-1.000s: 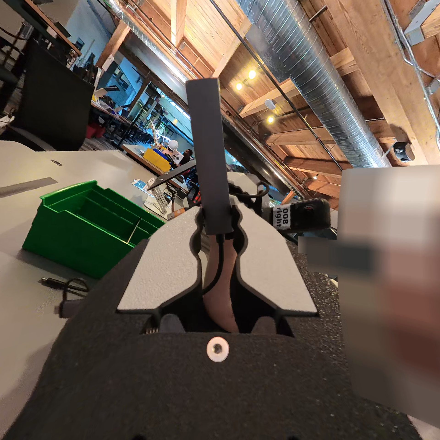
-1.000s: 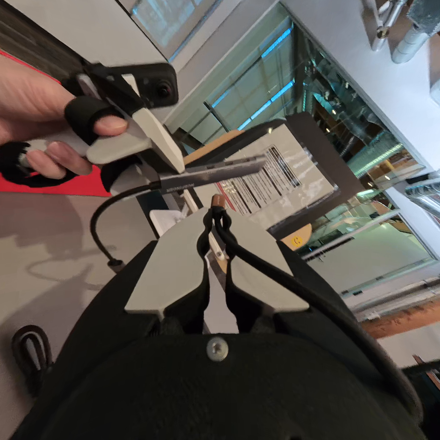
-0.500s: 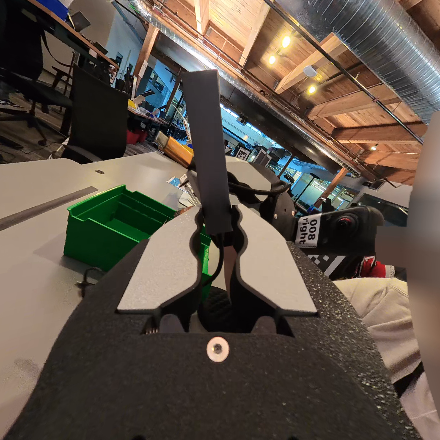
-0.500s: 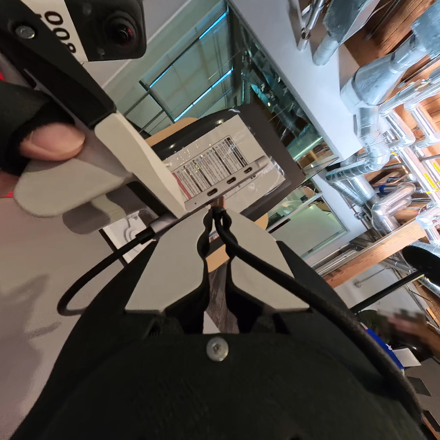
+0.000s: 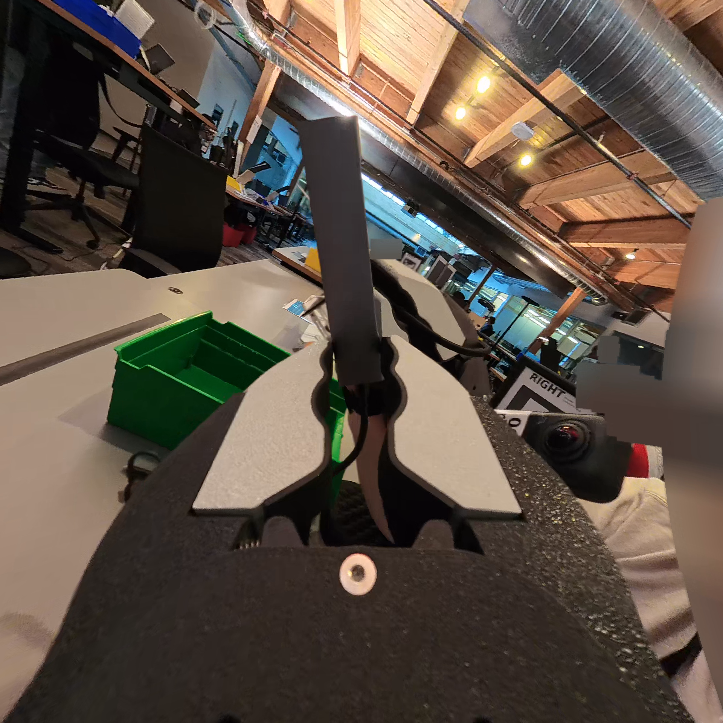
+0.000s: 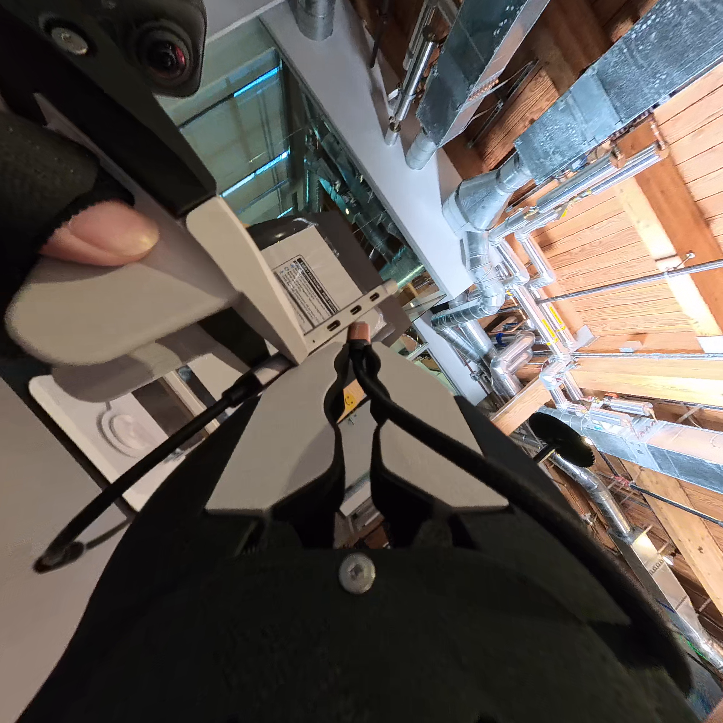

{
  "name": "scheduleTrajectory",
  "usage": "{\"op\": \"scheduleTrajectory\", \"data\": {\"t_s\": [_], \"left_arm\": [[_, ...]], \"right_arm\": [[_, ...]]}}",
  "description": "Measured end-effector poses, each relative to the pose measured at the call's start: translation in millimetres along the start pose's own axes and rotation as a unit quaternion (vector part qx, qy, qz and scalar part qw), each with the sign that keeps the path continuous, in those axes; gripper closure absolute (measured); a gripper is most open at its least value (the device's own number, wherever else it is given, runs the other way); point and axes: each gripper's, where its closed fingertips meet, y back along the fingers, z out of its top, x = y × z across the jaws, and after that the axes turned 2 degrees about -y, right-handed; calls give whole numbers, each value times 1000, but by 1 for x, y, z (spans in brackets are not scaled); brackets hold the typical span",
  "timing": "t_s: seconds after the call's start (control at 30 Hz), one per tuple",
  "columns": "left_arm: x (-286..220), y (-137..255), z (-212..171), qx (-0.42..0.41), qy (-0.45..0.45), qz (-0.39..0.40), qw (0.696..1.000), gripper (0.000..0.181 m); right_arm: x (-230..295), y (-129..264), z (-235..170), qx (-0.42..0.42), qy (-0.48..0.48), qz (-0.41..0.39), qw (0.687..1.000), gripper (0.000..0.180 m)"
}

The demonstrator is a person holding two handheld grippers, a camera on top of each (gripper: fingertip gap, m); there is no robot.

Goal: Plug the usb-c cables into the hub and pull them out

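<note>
The hub (image 5: 346, 250), a slim flat bar of matte dark metal, stands almost upright in the left wrist view, its lower end pinched between the jaws of the left gripper (image 5: 358, 364), whose grey fingers (image 5: 270, 438) look grainy against coarse black foam. Left of it, a glossy green plastic bin (image 5: 168, 387) with stepped inner walls sits on the smooth grey worktop (image 5: 58, 450). Over to the right wrist view: the hub's narrow pale edge (image 6: 352, 313) shows three small oval ports in a row. A thin black tail cable (image 6: 156, 454) curves away from its lower end. The right gripper (image 6: 358, 352) has its jaws clamped on the usb-c cable (image 6: 391, 403), round and rubbery black, and the coppery plug tip (image 6: 358, 331) hovers just beside the ports, not inserted.
</note>
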Motion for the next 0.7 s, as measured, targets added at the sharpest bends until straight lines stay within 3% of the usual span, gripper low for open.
{"op": "scheduleTrajectory", "data": {"t_s": [0.03,0.37,0.7], "left_arm": [[-3,-1,0,0,5,-12,1000,158],[-35,-7,-4,1,12,-144,989,158],[-54,-14,-2,-38,-19,-180,983,157]], "right_arm": [[-1,1,3,-11,-2,-1,1000,172],[-15,19,26,-141,-84,15,986,172],[-29,31,37,-199,-130,-7,971,172]]}}
